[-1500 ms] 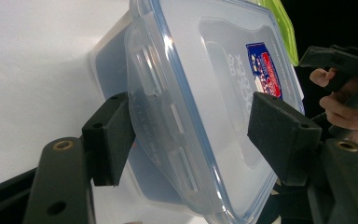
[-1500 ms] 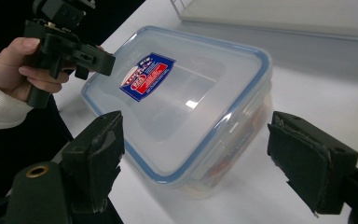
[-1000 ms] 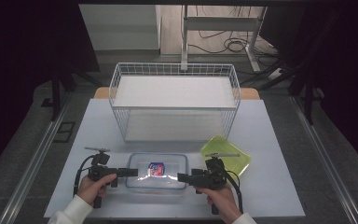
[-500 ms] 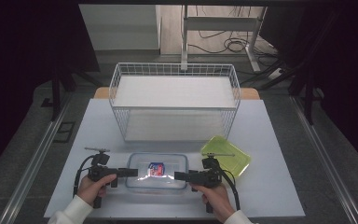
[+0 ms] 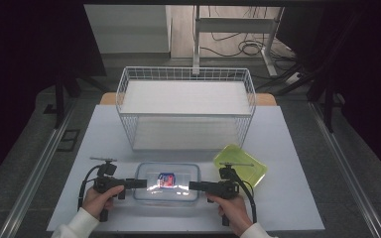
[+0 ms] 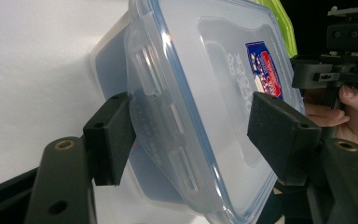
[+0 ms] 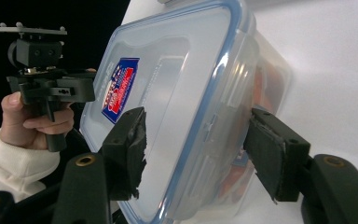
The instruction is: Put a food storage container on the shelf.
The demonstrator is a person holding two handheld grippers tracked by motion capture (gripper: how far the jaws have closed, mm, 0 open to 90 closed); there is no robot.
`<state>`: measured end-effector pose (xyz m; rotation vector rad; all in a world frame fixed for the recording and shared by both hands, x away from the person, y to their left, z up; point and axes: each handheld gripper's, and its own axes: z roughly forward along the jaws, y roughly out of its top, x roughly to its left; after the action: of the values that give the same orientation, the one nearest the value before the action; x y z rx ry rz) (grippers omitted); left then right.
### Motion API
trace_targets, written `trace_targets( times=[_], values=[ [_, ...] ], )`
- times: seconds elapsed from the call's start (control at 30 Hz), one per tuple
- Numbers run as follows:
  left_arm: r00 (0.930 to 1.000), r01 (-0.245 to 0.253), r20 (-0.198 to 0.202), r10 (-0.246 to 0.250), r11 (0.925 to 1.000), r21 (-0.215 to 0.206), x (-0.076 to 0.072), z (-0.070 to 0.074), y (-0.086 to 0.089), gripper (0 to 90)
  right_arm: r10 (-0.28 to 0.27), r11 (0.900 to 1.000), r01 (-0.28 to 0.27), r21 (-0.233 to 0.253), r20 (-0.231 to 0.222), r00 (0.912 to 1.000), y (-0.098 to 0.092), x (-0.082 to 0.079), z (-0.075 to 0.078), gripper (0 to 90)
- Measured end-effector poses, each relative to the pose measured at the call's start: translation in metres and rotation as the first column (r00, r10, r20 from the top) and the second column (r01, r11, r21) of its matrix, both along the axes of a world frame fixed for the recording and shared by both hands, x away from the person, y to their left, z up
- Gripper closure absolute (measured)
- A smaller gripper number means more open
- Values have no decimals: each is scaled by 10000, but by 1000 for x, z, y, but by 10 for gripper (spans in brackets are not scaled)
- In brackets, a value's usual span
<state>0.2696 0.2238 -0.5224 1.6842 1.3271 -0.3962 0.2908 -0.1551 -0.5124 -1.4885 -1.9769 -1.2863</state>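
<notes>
While both tools sit at the near table edge, my left gripper [image 5: 140,183] and right gripper [image 5: 194,186] each straddle one short end of the clear lidded container [image 5: 167,181], jaws spread, not clamped. Judged light, rigid, slick plastic; latch flaps [image 6: 161,116] give purchase. I'd grip under the lid rim. Beyond: green lid [image 5: 240,165], then wire basket [image 5: 186,106].

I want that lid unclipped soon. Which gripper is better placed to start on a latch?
Left, narrowly. The left gripper has one pad touching the latch on the box. The right gripper straddles its latch with both pads apart.
</notes>
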Motion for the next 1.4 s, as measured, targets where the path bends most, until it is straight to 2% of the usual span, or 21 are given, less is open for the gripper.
trace_targets(
  times=[0.2, 0.33, 0.47, 0.53, 0.73, 0.8, 1.17, 1.4],
  values=[
    [9998, 67, 211, -68, 10000, 38, -4, 2, 0, 340, 101, 9999, -102, 82, 77, 9999, -2, -1, 1, 424],
    [9989, 189, 440, -189, 9998, 22, -9, 5, 3, 372, 322, 9994, -326, 125, 288, 9991, -4, -4, 4, 454],
    [9982, 270, 538, -268, 9996, -32, -12, 6, 5, 398, 368, 9989, -377, 272, 309, 9988, -7, -5, 4, 480],
    [9986, 225, 495, -206, 9991, -370, -13, 4, 9, 422, 464, 9983, -476, 349, 369, 9982, -8, -7, 4, 486],
    [9982, 325, 524, -293, 9976, -617, -15, 2, 13, 455, 570, 9972, -590, 449, 442, 9974, -9, -7, 4, 498],
    [9984, 330, 481, -285, 9949, -952, -15, 1, 17, 484, 579, 9969, -598, 518, 367, 9976, -10, -6, 3, 499],
    [9980, 217, 604, -172, 9970, -749, -20, 4, 14, 484, 637, 9964, -662, 531, 466, 9969, -11, -9, 5, 521],
    [9980, 74, 639, -27, 9973, -729, -22, 5, 13, 490, 426, 9959, -448, 790, 287, 9987, -13, -10, 6, 545]
  ],
)
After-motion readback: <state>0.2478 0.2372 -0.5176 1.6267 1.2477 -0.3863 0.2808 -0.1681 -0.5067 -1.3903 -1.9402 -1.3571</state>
